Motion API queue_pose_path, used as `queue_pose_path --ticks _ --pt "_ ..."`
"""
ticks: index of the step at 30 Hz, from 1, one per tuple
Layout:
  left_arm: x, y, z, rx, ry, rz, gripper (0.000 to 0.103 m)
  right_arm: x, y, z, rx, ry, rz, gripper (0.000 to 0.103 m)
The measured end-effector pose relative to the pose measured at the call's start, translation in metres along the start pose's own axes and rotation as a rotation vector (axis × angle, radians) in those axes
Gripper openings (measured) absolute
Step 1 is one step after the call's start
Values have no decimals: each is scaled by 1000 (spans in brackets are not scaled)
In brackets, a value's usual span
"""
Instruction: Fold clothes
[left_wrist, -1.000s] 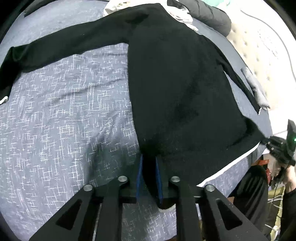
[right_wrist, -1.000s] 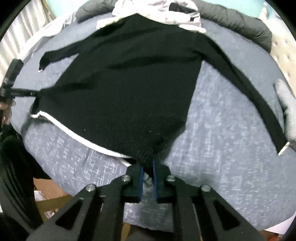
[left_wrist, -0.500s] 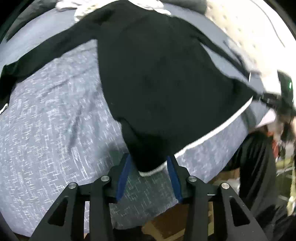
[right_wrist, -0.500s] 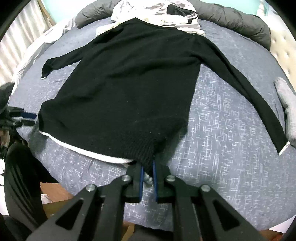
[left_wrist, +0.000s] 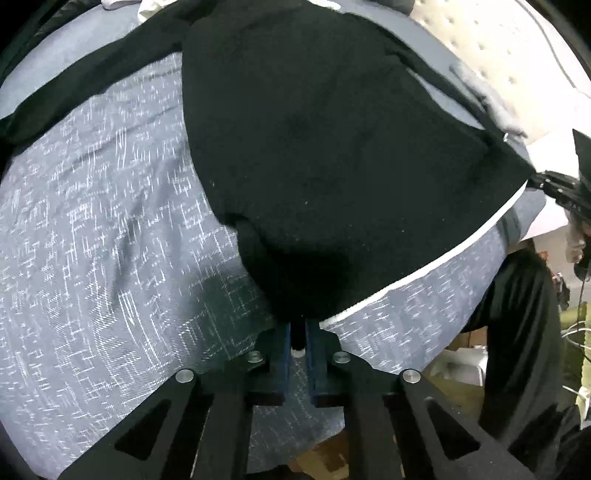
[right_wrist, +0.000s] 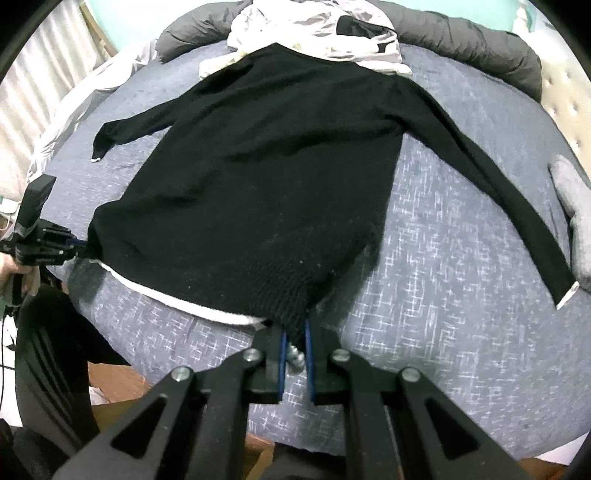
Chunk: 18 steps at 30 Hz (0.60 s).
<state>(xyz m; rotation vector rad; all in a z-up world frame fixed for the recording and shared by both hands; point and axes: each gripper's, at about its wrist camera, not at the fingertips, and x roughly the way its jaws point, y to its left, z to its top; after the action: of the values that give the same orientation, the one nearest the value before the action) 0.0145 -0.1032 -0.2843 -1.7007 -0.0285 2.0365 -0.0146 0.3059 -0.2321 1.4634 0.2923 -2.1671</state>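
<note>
A black long-sleeved sweater (left_wrist: 332, 147) (right_wrist: 266, 166) with a white hem edge lies flat on the bed, sleeves spread out. My left gripper (left_wrist: 299, 332) is closing its jaws on the hem's left corner, and black fabric sits pinched between the blue pads. In the right wrist view the left gripper (right_wrist: 79, 243) grips that corner at the far left. My right gripper (right_wrist: 294, 332) is shut on the hem's right corner. The left wrist view shows the right gripper (left_wrist: 535, 182) at the right edge, holding that corner. The hem is stretched between the two.
The bed has a blue-grey cover with white flecks (left_wrist: 92, 258) (right_wrist: 443, 295). Light garments (right_wrist: 317, 29) and a grey duvet (right_wrist: 480, 55) are piled beyond the collar. A grey cloth (right_wrist: 572, 214) lies by the right sleeve. A person's dark-clad legs (right_wrist: 48, 350) stand at the bed's edge.
My left gripper opened, slid along the hem toward the bed's edge and closed again on the corner. The right gripper kept its hold and stayed put.
</note>
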Motion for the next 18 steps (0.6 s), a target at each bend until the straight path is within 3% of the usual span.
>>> queue_pose_path --ticks 12,15,18 --pt "-93 -22 5 24 -131 -63 5 -74 -2 13 -74 -70 -11 6" --pt "-93 -22 14 17 -115 -78 5 -80 -6 17 -98 -55 -34 6" --pt "-75 -20 18 -1 -62 -78 5 -56 -8 11 -119 15 -63 6"
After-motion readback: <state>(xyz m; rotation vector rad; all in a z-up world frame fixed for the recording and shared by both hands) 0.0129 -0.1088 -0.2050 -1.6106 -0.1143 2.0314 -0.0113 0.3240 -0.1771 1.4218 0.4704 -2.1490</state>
